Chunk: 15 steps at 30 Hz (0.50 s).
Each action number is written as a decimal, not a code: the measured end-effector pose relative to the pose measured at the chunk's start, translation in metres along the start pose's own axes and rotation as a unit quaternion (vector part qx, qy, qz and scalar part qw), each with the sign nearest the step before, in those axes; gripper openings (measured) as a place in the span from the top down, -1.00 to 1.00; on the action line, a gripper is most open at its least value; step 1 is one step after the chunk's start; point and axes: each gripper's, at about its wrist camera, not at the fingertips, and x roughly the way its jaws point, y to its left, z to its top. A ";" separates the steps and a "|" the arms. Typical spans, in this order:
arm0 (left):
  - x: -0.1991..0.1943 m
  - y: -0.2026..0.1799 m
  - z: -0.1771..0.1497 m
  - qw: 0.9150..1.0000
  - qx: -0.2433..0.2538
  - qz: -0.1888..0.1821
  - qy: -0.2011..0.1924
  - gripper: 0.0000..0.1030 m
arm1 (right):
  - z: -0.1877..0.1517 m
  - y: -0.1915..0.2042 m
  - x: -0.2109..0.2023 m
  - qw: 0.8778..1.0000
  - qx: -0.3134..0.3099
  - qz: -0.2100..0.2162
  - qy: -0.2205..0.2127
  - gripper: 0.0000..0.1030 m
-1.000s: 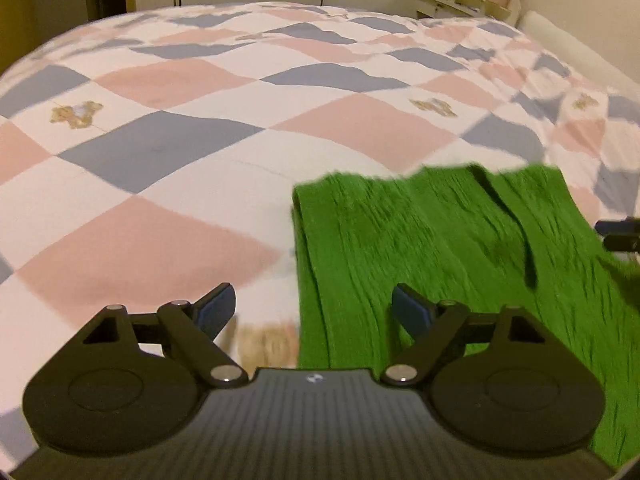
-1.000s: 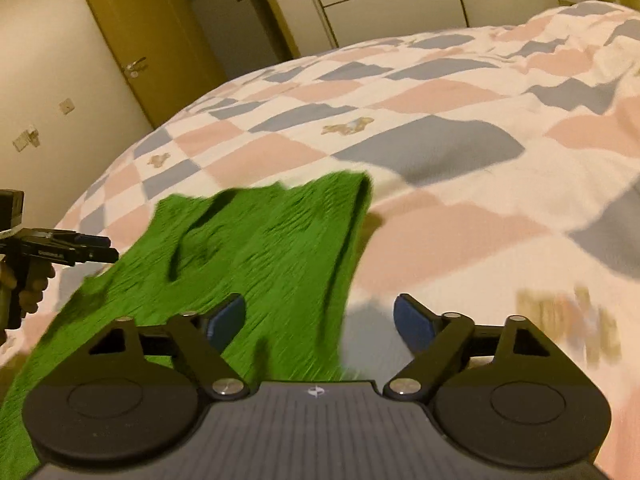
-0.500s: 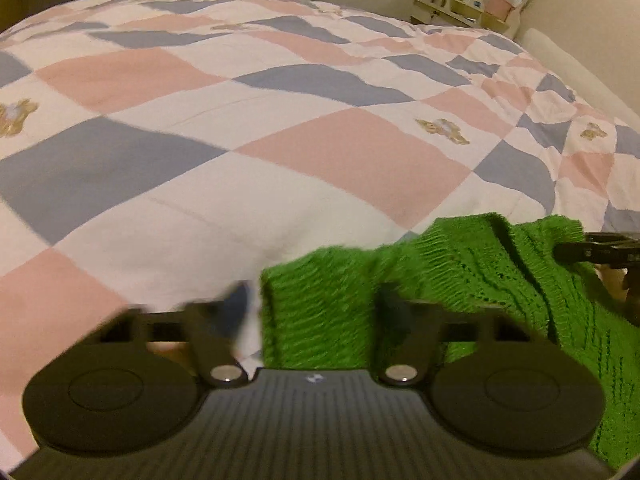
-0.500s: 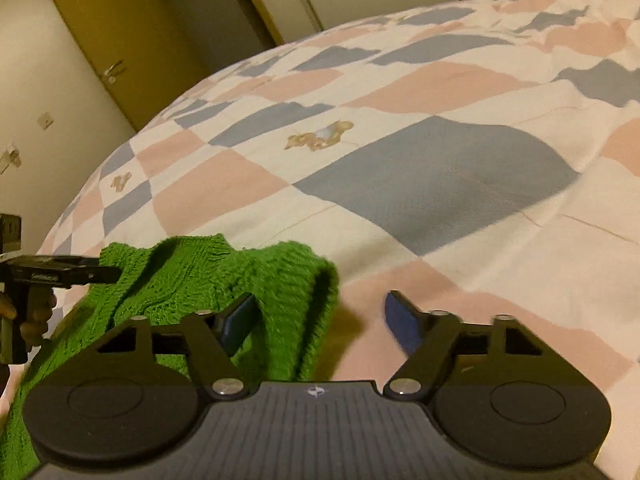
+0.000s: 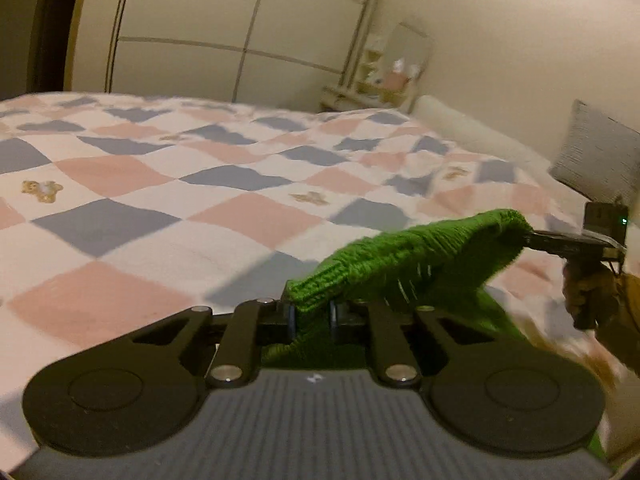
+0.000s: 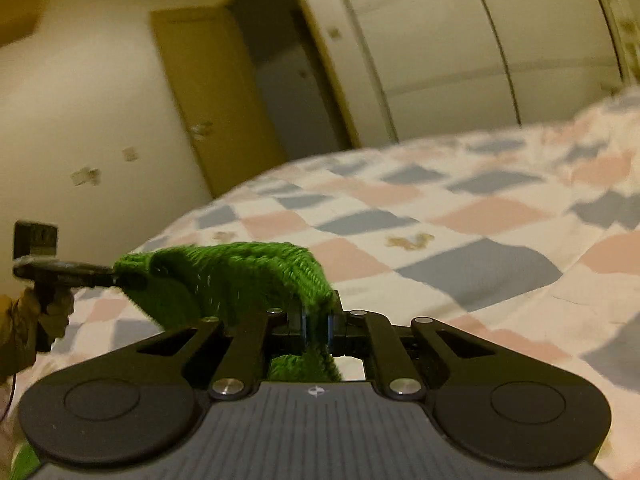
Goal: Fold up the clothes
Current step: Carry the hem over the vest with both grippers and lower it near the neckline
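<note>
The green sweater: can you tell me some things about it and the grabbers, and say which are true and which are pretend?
1. Both grabbers are pinching the green sweater. True: the left gripper and the right gripper are each shut on a bit of its edge.
2. The sweater lies flat on the bed. False: the held edge is lifted above the quilt.
3. The quilt is plain white. False: it has pink, grey-blue and white squares with little bears.
4. A grey pillow sits at the far side of the bed. True.
5. The sweater is red. False: it is green knit.
</note>
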 end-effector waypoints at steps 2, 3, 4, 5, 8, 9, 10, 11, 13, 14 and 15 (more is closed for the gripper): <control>-0.028 -0.021 -0.029 1.000 -0.001 -0.002 0.014 0.75 | -0.011 0.020 -0.032 1.000 -0.016 0.004 -0.019 0.85; -0.041 -0.031 -0.047 1.000 -0.003 -0.006 0.027 0.74 | -0.017 0.031 -0.048 0.999 -0.024 0.006 -0.029 0.84; -0.051 -0.041 -0.064 0.999 -0.001 -0.002 0.040 0.69 | -0.024 0.041 -0.063 0.999 -0.032 0.007 -0.034 0.81; -0.058 -0.051 -0.084 0.998 0.005 0.011 0.059 0.65 | -0.040 0.055 -0.072 0.999 -0.037 0.000 -0.011 0.77; -0.071 -0.077 -0.131 0.992 0.025 0.046 0.111 0.65 | -0.096 0.087 -0.086 0.995 -0.052 -0.041 0.075 0.55; -0.075 -0.086 -0.144 0.990 0.033 0.057 0.125 0.62 | -0.109 0.093 -0.090 0.994 -0.043 -0.051 0.086 0.50; -0.079 -0.095 -0.151 0.989 0.046 0.068 0.127 0.51 | -0.123 0.098 -0.094 0.993 -0.034 -0.060 0.097 0.50; -0.084 -0.103 -0.156 0.988 0.052 0.074 0.127 0.28 | -0.135 0.103 -0.099 0.992 -0.022 -0.066 0.104 0.41; -0.089 -0.102 -0.151 0.992 0.001 0.055 0.110 0.13 | -0.140 0.101 -0.112 0.995 0.041 -0.049 0.078 0.22; -0.092 -0.100 -0.149 0.993 -0.027 0.047 0.101 0.13 | -0.139 0.099 -0.117 0.995 0.073 -0.043 0.060 0.15; -0.094 -0.095 -0.146 0.993 -0.066 0.044 0.085 0.13 | -0.138 0.096 -0.122 0.993 0.107 -0.036 0.043 0.14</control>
